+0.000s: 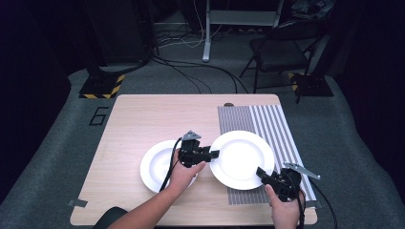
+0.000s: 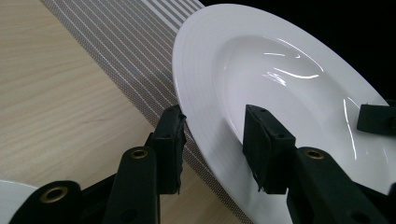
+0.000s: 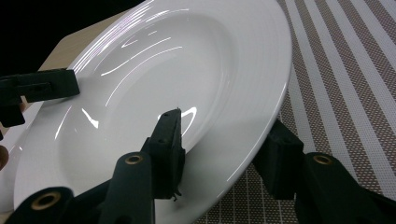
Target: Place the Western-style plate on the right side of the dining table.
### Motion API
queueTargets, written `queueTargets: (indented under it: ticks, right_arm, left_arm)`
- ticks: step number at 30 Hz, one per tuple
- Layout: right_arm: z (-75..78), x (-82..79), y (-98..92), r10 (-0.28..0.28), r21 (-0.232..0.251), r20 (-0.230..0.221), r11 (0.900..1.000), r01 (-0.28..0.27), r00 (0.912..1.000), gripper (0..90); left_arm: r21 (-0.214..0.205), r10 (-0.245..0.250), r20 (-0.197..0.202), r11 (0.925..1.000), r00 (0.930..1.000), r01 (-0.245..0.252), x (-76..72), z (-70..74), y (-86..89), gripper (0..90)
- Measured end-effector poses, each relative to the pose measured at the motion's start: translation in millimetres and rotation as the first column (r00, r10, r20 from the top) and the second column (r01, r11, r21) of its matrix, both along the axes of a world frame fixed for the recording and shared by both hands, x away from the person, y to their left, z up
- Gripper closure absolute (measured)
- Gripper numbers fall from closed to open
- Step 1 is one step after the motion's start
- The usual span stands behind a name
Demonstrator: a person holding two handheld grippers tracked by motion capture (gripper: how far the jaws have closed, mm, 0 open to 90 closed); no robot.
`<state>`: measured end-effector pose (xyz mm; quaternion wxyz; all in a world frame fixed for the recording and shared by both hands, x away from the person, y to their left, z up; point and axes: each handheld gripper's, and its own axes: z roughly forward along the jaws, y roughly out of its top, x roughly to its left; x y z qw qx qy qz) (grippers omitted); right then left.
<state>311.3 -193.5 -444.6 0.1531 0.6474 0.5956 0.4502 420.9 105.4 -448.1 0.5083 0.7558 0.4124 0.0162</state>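
the high view takes in the whole light wooden table, with a grey and white striped placemat on its right part. a large white round ceramic plate sits partly over the mat's left edge, and a second, smaller white plate lies on bare wood just to its left. the left gripper reaches across the smaller plate to the large plate's left rim, and the right gripper meets the near right rim. both plates look empty. beyond the table are grey carpet, a black folding chair and loose cables.

the left gripper view shows what the high view cannot: the large plate's rim runs between the two black jaws, one under it over the mat and one on its upper face, with some gap visible around the rim; whether they press it i cannot tell. the plate looks tilted off the mat here. the right gripper's jaw tip shows at the far right edge. a sliver of the smaller plate sits at bottom left.

the right gripper view gives the opposite side: its jaws straddle the rim, one inside the glossy empty well, one beneath over the mat, seemingly pinching the plate. the left gripper's jaw lies on the far rim at left.
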Motion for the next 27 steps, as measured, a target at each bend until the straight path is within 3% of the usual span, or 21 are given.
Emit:
queueTargets:
  ticks: [12,27]
  right_arm:
    - [2.1,-0.5,-9.3,-0.028,0.001,0.008,0.9996,0.028,0.9996,54.3]
    - [-1.2,4.7,-23.1,-0.072,-0.036,-0.007,0.9968,0.072,0.9974,54.9]
  left_arm:
    - [0.008,-0.010,0.015,0.9999,0.9998,0.010,5.6,5.9,-13.7,59.7]
    - [0.007,-0.005,0.005,1.0000,1.0000,0.005,11.3,-1.4,-34.3,59.5]
